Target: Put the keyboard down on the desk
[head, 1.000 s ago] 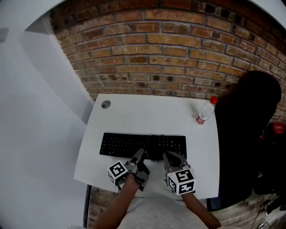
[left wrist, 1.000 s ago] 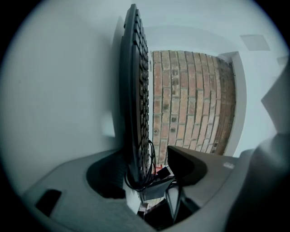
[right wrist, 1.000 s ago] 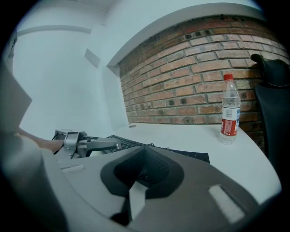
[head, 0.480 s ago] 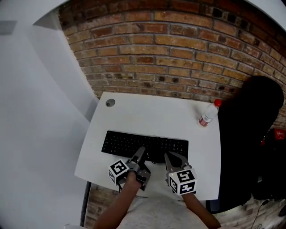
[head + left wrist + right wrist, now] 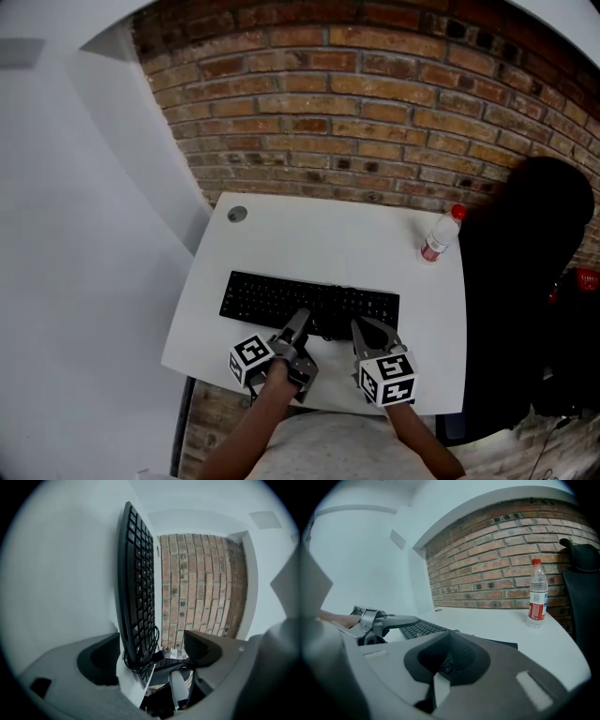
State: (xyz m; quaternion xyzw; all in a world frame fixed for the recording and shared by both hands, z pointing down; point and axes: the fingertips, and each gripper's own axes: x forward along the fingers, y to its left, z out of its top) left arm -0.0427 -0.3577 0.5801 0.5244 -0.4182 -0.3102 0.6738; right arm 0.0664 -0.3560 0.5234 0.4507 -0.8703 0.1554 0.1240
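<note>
The black keyboard [image 5: 281, 298] lies flat on the white desk [image 5: 328, 234], in the near half, with its long side going left to right. The head view shows the whole desk from above. Both tongs sit at the keyboard's near edge, close to its middle, with the left gripper [image 5: 300, 324] beside the right gripper [image 5: 371, 328]. A clear bottle [image 5: 437, 234] with a red cap stands at the far right corner, well apart from the keyboard. A small round grey spot [image 5: 237, 214] is at the far left corner. A brick wall [image 5: 356, 112] is behind the desk. A big black thing [image 5: 530, 281] is at the desk's right side.

The left gripper view shows what the head view cannot. This gripper is turned on its side, so the desk looks like a wall. Its jaws are wide apart. The keyboard's near edge is between them, close to one jaw and apart from the other. A black cable [image 5: 140, 657] is wound around the keyboard there. The head view shows it only as a dark lump.

The right gripper view shows its two jaws pressed together, with nothing seen between them. They are just in front of the keyboard's near edge, but I cannot tell if they touch it. This view also shows the left gripper from the side, with one finger [image 5: 396, 618] reaching over the keys.
</note>
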